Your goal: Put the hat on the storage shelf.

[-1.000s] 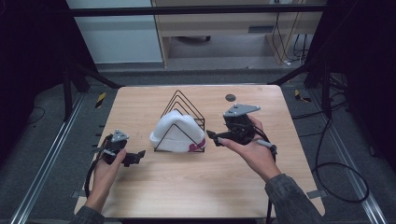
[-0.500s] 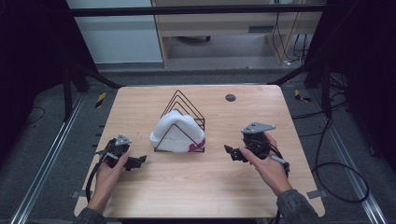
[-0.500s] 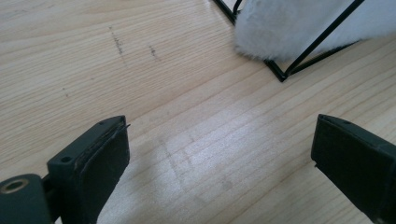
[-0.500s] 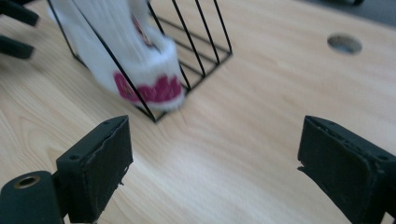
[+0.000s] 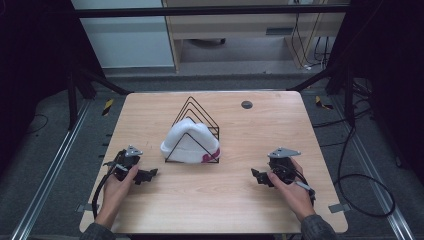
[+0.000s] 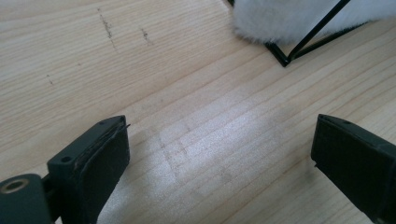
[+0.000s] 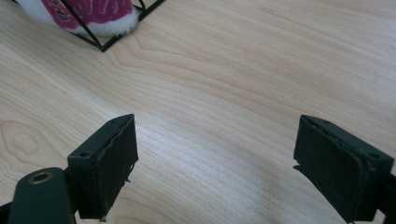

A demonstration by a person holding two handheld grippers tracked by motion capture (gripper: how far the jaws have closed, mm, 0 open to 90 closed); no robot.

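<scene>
Nearest, two hands on the wooden worktop [image 5: 220,200]: left claw [image 5: 150,174] low at the near left, jaws spread wide over bare wood, holding nothing; right claw [image 5: 256,176] at the near right, jaws likewise wide apart and empty, pointing inward toward the middle. Between and a little beyond them, a white fluffy hat [image 5: 187,142] with a pink patch, tucked inside a black wire rack [image 5: 196,111] of nested triangles, well apart from both claws. Farther back, a small dark round disc [image 5: 246,104] set in the worktop near its far edge
</scene>
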